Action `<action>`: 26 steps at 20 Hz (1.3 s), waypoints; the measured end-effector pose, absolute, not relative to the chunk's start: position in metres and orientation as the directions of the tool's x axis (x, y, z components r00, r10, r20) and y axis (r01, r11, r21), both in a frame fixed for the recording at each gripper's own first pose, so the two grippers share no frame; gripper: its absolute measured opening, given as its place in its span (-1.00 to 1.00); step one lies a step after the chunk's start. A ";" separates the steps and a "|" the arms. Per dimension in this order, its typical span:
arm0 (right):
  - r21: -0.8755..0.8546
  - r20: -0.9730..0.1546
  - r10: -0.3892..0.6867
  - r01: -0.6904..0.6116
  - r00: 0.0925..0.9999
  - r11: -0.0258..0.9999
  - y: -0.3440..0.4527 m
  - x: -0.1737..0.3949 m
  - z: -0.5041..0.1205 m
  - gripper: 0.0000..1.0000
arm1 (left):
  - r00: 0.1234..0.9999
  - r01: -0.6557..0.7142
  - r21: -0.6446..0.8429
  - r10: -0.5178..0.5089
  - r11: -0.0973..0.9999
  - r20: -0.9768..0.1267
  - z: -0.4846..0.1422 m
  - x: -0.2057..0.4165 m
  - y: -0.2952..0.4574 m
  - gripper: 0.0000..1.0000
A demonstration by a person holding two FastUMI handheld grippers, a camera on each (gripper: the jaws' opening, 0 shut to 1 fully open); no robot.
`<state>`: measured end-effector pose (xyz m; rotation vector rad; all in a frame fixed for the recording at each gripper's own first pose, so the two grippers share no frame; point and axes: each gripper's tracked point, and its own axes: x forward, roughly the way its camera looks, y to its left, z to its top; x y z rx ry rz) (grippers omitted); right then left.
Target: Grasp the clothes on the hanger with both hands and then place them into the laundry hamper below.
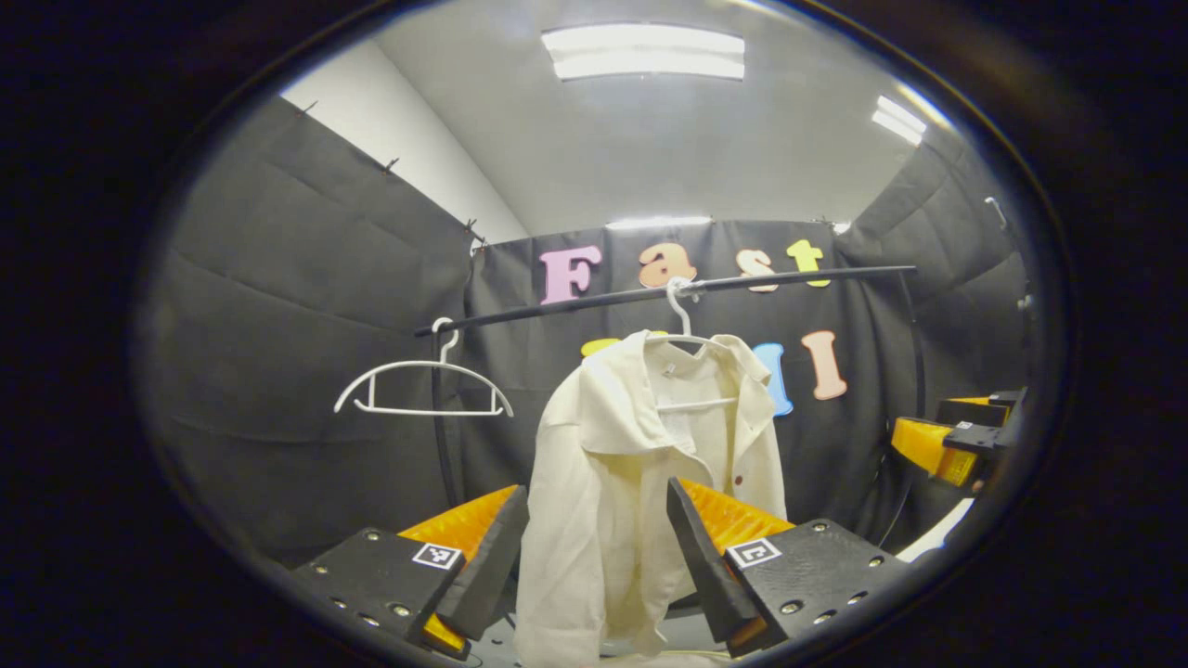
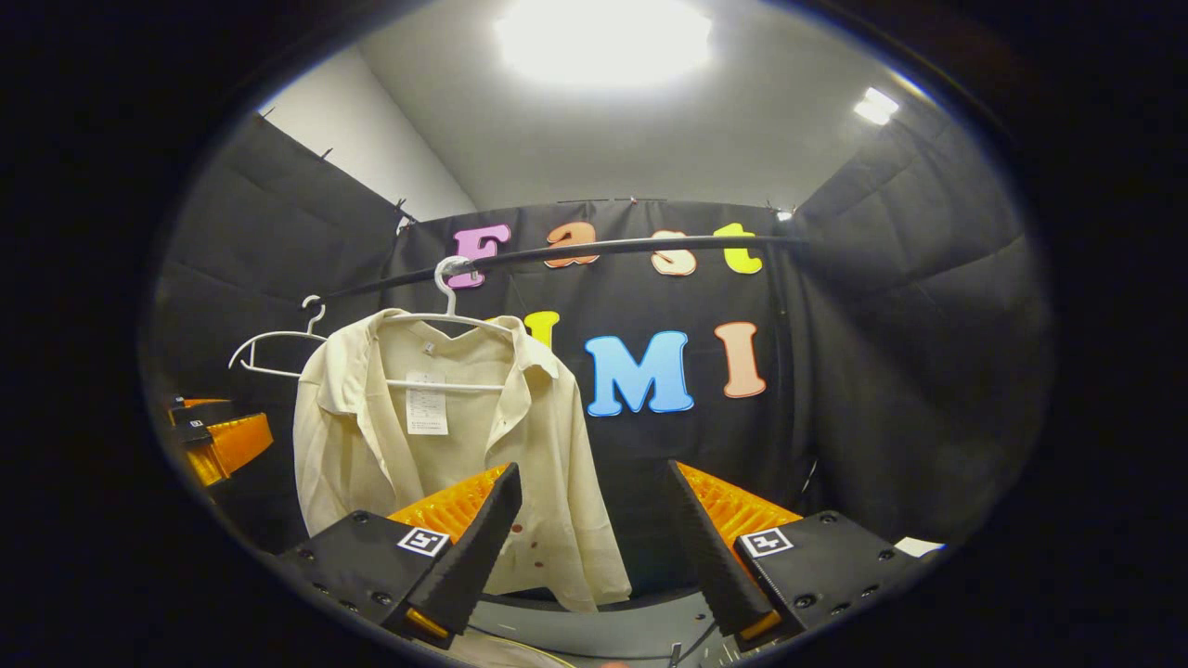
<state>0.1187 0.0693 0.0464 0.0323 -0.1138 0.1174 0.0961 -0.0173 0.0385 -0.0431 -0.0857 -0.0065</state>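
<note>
Your left gripper [image 1: 594,557] is spread wide, its fingers apart with nothing between them but air. In the left gripper view the shirt [image 1: 640,464] hangs straight ahead, farther off than the fingertips and untouched. It sits on a white hanger [image 1: 684,320] hooked over the dark rail [image 1: 575,304] that crosses the far wall. The shirt is cream, open at the front, with small dark red buttons, and its left shoulder has slid partly down off the hanger. A second hanger [image 1: 422,390], bare, hangs on the same rail to the left, well apart from the shirt. At the right edge of this view you can see your right gripper [image 1: 956,436].

Your right gripper [image 2: 594,547] is also spread, gripping nothing. In the right gripper view the shirt [image 2: 445,445] hangs left of centre, beyond the left finger and clear of it, with a white tag [image 2: 427,404] showing inside the back. The bare hanger [image 2: 274,353] is just past the shirt's left shoulder, and your left gripper [image 2: 218,436] shows at the left edge, near the shirt's sleeve but apart from it.
</note>
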 end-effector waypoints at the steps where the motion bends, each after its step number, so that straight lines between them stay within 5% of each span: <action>1: 0.026 0.115 0.135 -0.139 0.984 0.990 0.073 0.130 0.049 0.95 | 0.996 0.008 -0.044 -0.004 0.999 0.085 0.040 0.106 -0.025 0.76; 26: 0.120 0.085 0.477 -0.484 0.875 0.867 0.201 0.325 0.045 0.95 | 0.965 -0.259 -0.103 0.253 0.960 -0.066 -0.011 0.259 -0.059 0.75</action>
